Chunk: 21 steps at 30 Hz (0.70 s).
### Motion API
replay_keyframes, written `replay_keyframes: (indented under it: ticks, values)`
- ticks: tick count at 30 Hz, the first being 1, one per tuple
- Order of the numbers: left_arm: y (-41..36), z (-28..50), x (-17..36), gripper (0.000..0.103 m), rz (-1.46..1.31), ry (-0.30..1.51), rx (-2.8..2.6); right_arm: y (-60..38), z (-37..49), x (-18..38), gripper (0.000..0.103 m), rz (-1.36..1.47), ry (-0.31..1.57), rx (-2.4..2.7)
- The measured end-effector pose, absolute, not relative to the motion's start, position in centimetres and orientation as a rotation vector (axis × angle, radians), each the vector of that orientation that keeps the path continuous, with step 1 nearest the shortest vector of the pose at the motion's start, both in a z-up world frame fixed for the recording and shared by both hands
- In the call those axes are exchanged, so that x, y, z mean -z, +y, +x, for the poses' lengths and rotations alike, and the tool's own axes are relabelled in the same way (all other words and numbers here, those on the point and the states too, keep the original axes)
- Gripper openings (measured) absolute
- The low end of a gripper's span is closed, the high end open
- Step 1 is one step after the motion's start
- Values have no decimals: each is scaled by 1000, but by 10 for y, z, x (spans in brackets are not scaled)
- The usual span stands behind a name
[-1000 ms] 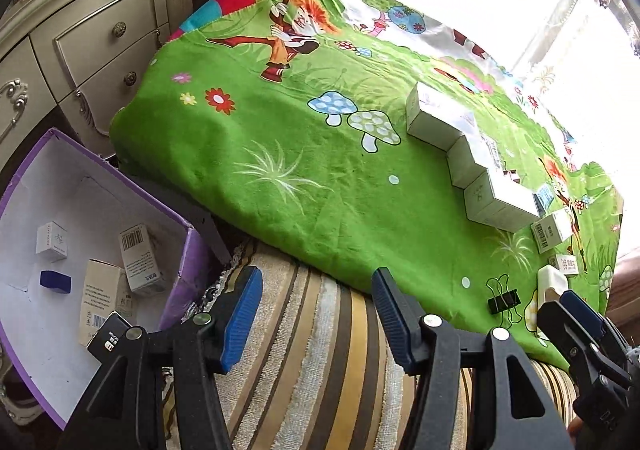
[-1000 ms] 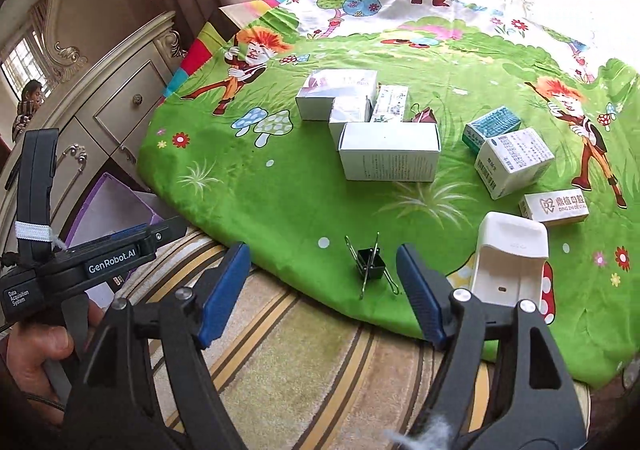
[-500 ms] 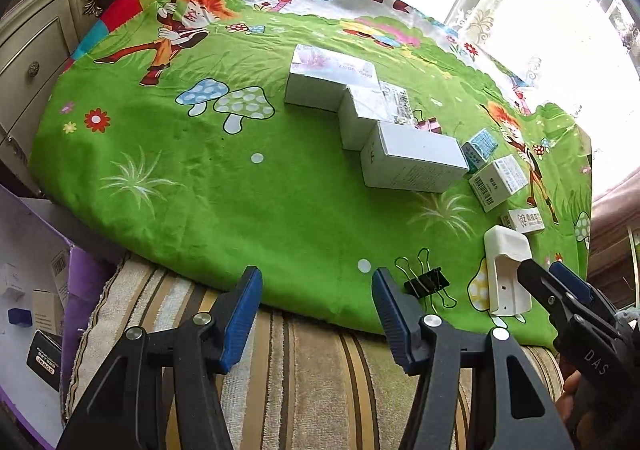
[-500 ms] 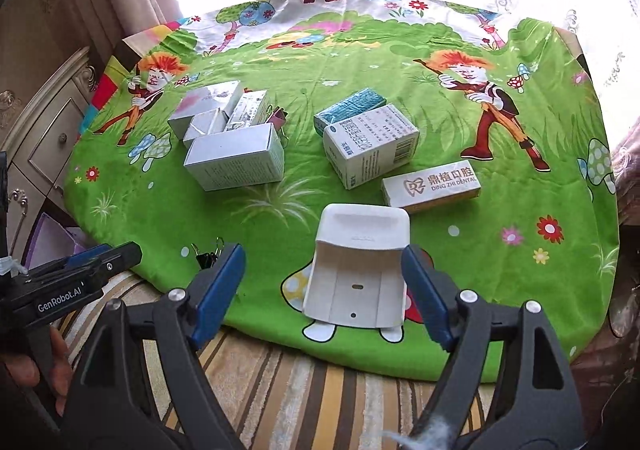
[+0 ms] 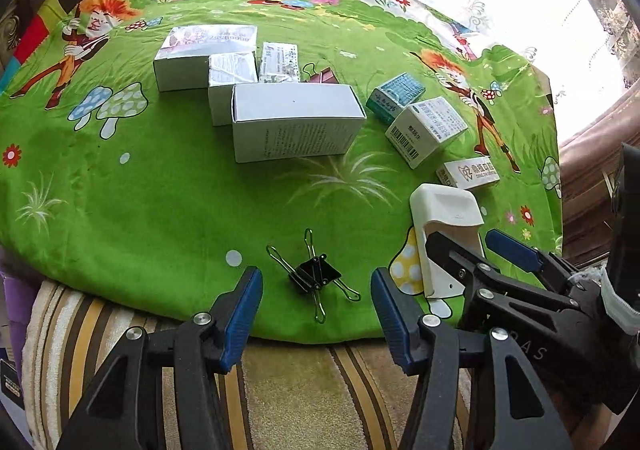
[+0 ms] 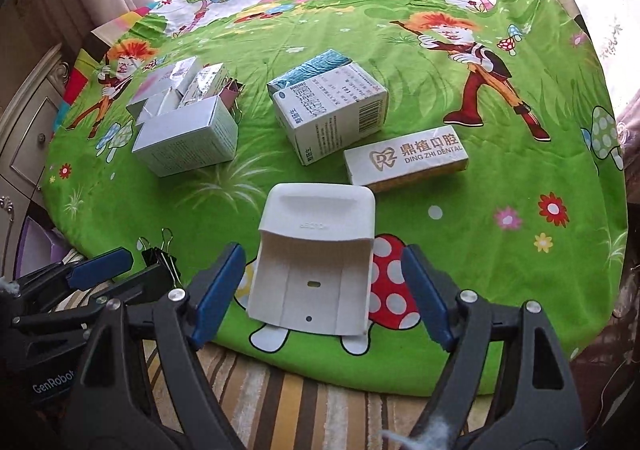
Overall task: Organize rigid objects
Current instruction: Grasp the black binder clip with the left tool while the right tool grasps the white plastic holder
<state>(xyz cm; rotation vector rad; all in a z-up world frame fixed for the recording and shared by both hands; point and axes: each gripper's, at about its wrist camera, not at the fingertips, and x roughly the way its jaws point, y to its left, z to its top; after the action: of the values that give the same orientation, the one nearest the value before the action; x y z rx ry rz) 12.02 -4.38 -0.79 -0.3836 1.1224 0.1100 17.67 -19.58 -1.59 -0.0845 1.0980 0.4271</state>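
Note:
A black binder clip [image 5: 316,276] lies near the front edge of the green cartoon cloth [image 5: 160,210]. My left gripper [image 5: 316,314] stands open just short of it, a blue pad on either side. A white plastic holder [image 6: 316,250] lies open side up with my right gripper [image 6: 322,290] open around its near end, pads clear of its walls. Behind them lie a large white box [image 5: 296,122], a barcode box [image 6: 332,114], a teal box [image 5: 396,92] and a flat dental box [image 6: 404,158]. Each gripper shows in the other's view: right gripper [image 5: 480,250], left gripper [image 6: 100,270].
More white boxes [image 5: 204,58] cluster at the back left of the cloth. A striped cushion [image 5: 288,390] runs under the cloth's front edge. A cream dresser [image 6: 24,138] stands at the left, with a purple box's edge [image 5: 12,302] below it. Curtains hang behind.
Both views swung right, away from the dresser and purple box. The left gripper came over the binder clip. The right gripper sank and closed in around the white holder.

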Motion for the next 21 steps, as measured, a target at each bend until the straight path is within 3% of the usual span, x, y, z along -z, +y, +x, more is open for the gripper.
replay_keyframes:
  ticks: [5, 11, 21]
  values:
    - [-49, 129, 16, 37, -382, 1148, -80, -195, 184, 24, 82, -77, 1118, -428]
    - [-45, 131, 19, 25, -397, 1138, -85, -189, 187, 27, 85, -107, 1113, -429]
    - [-39, 125, 16, 20, -424, 1108, -91, -175, 186, 28, 88, -201, 1103, -407]
